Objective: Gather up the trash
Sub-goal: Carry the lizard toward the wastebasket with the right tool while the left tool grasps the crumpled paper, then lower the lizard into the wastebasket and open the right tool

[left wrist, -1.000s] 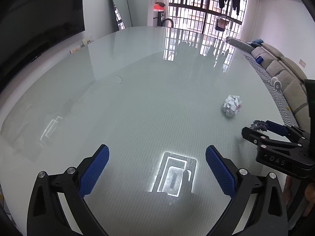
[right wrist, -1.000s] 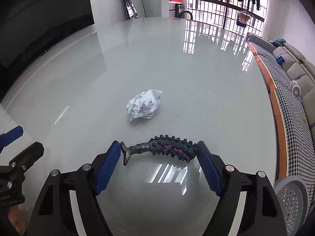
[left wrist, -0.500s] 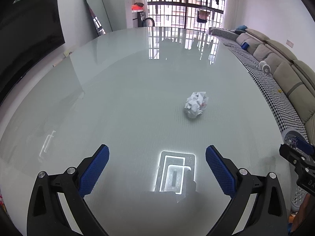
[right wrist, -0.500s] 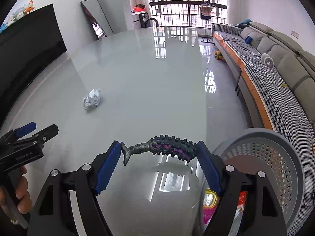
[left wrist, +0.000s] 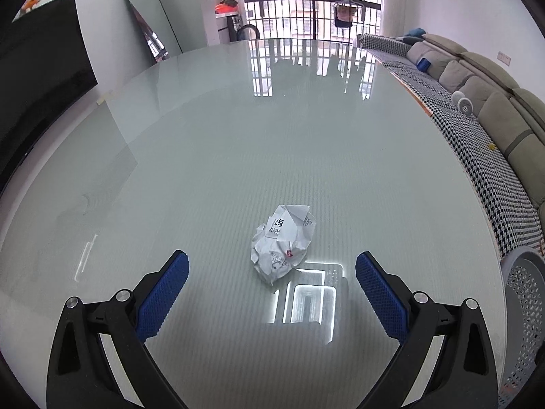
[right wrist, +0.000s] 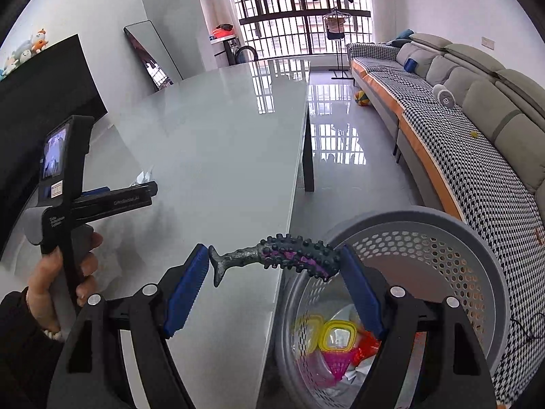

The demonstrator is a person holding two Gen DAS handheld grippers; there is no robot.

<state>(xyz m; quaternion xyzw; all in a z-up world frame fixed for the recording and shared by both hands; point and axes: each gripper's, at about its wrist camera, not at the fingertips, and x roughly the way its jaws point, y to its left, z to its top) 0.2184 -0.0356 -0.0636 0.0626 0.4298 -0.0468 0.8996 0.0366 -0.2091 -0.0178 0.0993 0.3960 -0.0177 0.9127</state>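
One crumpled paper ball (left wrist: 284, 242) lies on the tabletop (left wrist: 238, 143) ahead of the left gripper (left wrist: 272, 269), jaws spread and empty; right gripper (right wrist: 274, 266) jaws clamp one spiky fish toy (right wrist: 277, 255) endwise above one perforated grey basket (right wrist: 442, 259).

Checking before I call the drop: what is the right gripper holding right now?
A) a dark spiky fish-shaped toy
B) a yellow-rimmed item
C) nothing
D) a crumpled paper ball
A: the right gripper has the dark spiky fish-shaped toy spanning its blue pads, partly over the grey basket; the paper ball lies on the table.
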